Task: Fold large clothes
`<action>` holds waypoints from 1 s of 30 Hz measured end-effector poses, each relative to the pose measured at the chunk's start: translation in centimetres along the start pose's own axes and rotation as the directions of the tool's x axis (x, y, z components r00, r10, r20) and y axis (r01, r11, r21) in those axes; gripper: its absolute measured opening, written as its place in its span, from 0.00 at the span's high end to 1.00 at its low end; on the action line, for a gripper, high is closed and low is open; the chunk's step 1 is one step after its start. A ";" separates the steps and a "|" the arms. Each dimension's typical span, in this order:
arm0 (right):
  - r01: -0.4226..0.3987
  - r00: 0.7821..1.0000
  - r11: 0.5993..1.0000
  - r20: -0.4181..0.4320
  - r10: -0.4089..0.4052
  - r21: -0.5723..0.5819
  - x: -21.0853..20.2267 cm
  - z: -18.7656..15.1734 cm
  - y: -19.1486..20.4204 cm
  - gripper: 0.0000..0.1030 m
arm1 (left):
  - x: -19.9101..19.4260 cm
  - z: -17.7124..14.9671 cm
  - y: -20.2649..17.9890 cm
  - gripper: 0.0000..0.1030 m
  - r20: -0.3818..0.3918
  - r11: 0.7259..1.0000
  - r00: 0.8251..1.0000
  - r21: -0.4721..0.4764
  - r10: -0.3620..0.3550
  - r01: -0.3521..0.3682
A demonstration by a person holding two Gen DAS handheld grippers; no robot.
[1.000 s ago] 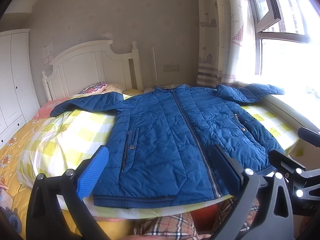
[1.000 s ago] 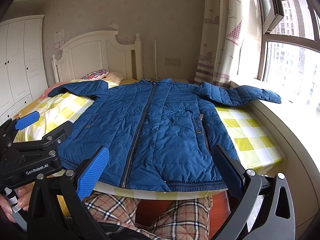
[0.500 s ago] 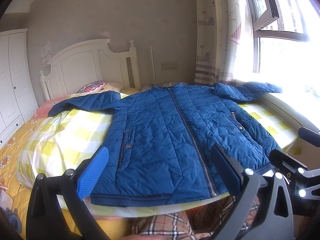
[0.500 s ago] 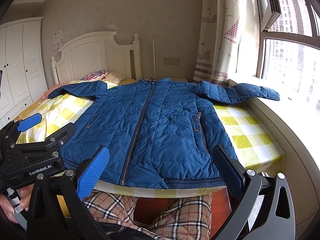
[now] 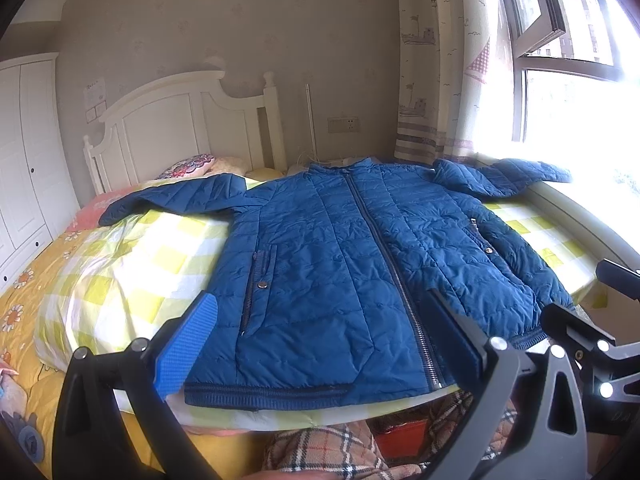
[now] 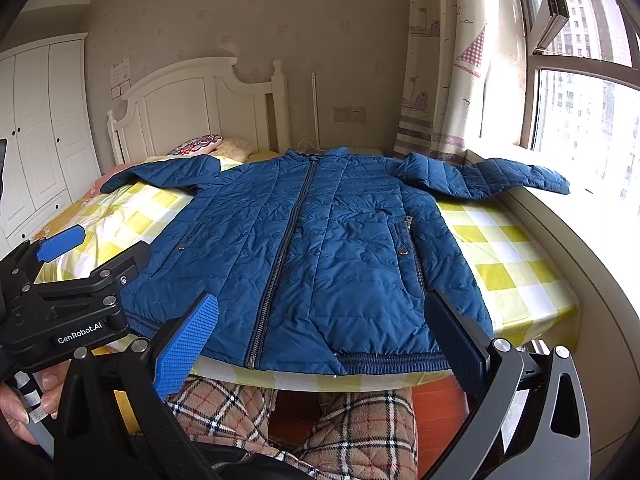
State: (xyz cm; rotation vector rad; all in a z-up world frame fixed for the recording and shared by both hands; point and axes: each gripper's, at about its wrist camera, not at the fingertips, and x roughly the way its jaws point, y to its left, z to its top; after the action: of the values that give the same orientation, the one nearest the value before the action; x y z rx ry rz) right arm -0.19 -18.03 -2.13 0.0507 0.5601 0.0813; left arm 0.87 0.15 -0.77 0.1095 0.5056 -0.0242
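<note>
Both grippers hung with fingers spread wide, gripping nothing and touching no cloth. The left gripper (image 5: pixel 316 340) and the right gripper (image 6: pixel 320 336) each showed a ribbed blue pad at 8 o'clock and a dark one at 4 o'clock. The quilted, puffy blue jacket (image 5: pixel 360 272) lay flat and zipped on the yellow-checked bedsheet (image 6: pixel 508 248), sleeves out toward 10 and 2 o'clock.

Left gripper (image 5: pixel 320 344) and right gripper (image 6: pixel 324 344) side by side, jaws wide apart.
</note>
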 end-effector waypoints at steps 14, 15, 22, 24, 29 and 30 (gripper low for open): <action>-0.017 1.000 1.000 -0.021 0.016 -0.006 1.0 -0.3 0.5 0.04 | 1.3 -0.6 0.6 0.02 -0.042 1.000 0.999 -0.008 0.004 -0.004; -0.017 1.000 1.000 -0.021 0.017 -0.005 1.0 -0.2 0.5 0.04 | 1.4 -0.6 0.6 0.02 -0.044 1.000 0.999 -0.007 0.001 -0.001; -0.022 0.999 1.000 -0.029 0.022 -0.007 1.2 -0.4 0.5 0.04 | 1.6 -0.7 0.6 0.02 -0.043 1.000 0.999 -0.011 -0.001 0.000; -0.017 0.999 1.000 -0.028 0.017 0.002 1.3 -0.6 0.2 0.04 | 1.9 -0.8 0.6 0.02 -0.050 1.000 0.999 -0.010 -0.002 0.002; -0.013 0.998 1.000 -0.057 0.015 0.025 1.9 -1.2 -0.5 0.04 | 2.8 -1.2 0.7 0.02 -0.074 1.000 0.997 -0.021 -0.011 0.010; -0.012 0.998 1.000 -0.063 0.014 0.025 2.0 -1.2 -0.5 0.04 | 2.9 -1.3 0.8 0.02 -0.074 1.000 0.997 -0.026 -0.012 0.010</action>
State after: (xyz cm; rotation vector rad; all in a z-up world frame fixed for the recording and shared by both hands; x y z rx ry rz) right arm 0.89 -18.31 -4.23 0.0760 0.6243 0.0889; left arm 2.85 1.08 -3.19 0.0828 0.5805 -0.0248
